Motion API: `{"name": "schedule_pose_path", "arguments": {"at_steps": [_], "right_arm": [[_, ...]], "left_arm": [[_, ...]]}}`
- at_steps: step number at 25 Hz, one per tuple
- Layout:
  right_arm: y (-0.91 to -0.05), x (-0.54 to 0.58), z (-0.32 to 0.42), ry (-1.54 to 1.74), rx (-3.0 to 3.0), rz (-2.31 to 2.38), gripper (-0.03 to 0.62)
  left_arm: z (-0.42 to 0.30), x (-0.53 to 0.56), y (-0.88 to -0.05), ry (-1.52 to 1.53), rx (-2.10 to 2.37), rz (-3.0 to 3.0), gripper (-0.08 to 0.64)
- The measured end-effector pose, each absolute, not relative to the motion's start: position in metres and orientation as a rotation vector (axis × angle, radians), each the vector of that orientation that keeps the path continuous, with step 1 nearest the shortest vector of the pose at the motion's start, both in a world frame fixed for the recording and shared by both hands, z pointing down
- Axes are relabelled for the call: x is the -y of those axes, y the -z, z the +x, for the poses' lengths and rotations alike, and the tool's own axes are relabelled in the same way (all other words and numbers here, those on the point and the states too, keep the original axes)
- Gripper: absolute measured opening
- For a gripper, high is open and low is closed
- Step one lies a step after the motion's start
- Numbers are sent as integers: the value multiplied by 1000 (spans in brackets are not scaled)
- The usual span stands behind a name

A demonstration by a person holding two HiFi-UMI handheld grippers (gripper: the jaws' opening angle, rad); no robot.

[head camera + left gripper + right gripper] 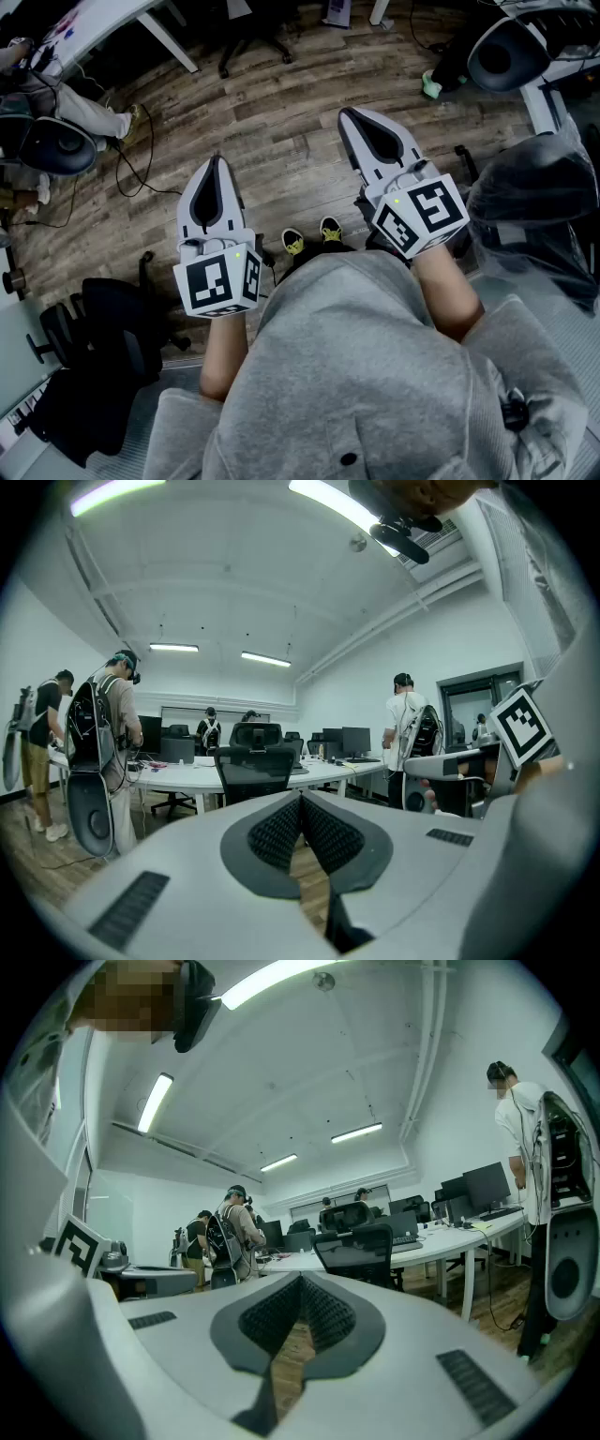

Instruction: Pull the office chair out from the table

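Left claw (217, 161) and right claw (345, 113) are both closed and empty. The office chair (253, 772) stands at 12 o'clock, well apart, tucked against the counter (178, 778). Advance level, open before contact, grip high.

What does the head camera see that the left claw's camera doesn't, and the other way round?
Only the head view looks down on both claws from above, the left claw and the right claw, and it shows the person's shoes. Only the left gripper view shows the ceiling lights, the white table, the office chair at it, and people standing around. Both show the left claw shut with nothing in it, and the wooden floor.
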State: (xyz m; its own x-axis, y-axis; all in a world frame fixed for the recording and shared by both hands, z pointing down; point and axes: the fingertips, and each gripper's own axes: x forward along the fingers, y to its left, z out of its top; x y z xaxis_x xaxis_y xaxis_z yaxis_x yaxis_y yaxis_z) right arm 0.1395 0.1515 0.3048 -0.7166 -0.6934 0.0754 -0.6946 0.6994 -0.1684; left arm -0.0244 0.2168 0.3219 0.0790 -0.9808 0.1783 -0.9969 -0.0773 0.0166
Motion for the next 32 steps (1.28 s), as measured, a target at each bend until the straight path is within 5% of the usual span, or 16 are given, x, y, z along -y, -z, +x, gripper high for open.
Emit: {"name": "schedule_pose_path", "arguments": {"at_steps": [32], "right_arm": [[-288, -216, 80, -123, 2824, 1165, 29]], "left_arm": [[-96, -272, -308, -119, 2066, 2262, 11]]}}
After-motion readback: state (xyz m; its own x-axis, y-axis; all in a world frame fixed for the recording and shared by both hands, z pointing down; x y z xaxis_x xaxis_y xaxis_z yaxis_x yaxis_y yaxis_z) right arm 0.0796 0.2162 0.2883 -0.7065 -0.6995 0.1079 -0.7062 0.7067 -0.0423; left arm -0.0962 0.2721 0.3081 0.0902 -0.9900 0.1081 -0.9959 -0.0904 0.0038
